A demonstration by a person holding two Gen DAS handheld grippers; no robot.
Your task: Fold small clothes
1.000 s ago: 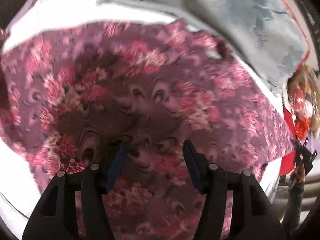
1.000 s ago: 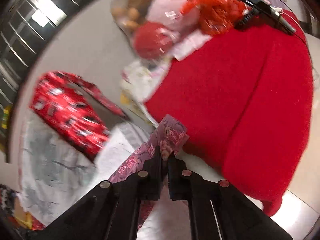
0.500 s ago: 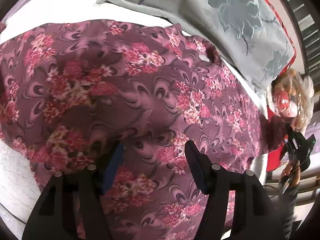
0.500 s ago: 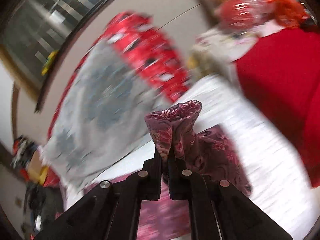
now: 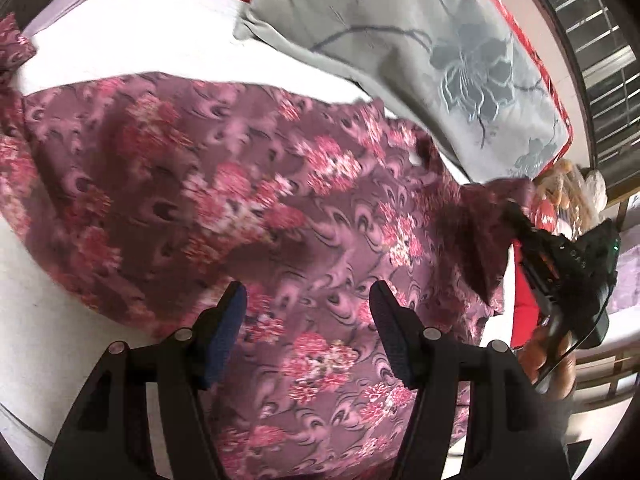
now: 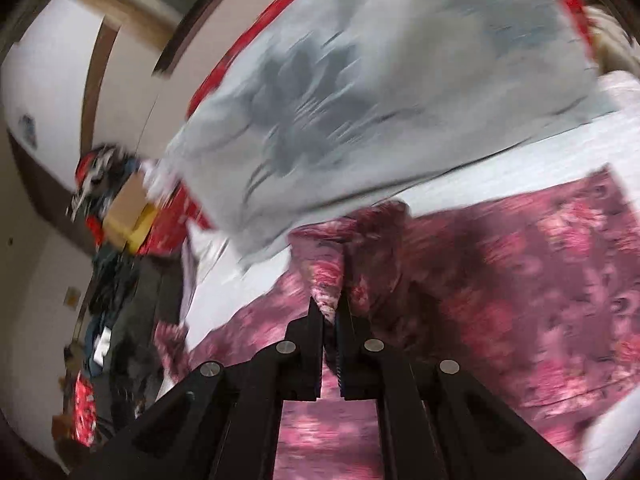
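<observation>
No brand, label or writing can be read in either view, and no container shows its contents clearly; a cardboard box [image 6: 127,204] sits among blurred clutter at the far left of the right wrist view, what it holds hidden. The floral garment [image 5: 256,208], purple with pink and red blossoms, lies spread across a white bed sheet [image 5: 132,44], just beside a grey pillow [image 5: 420,40] printed with a large flower. The left gripper [image 5: 307,304] hovers over the cloth with its fingers [image 5: 226,332] wide apart and nothing between them; the fabric passes beneath the gap. The right gripper [image 6: 329,312] has its fingers nearly together, pinching a bunched fold of the floral garment [image 6: 500,280] that rises up just ahead of the tips, the rest of the cloth trailing down onto the sheet. In the left wrist view the right gripper [image 5: 520,220] appears at the right edge, clamped on the garment's raised corner.
</observation>
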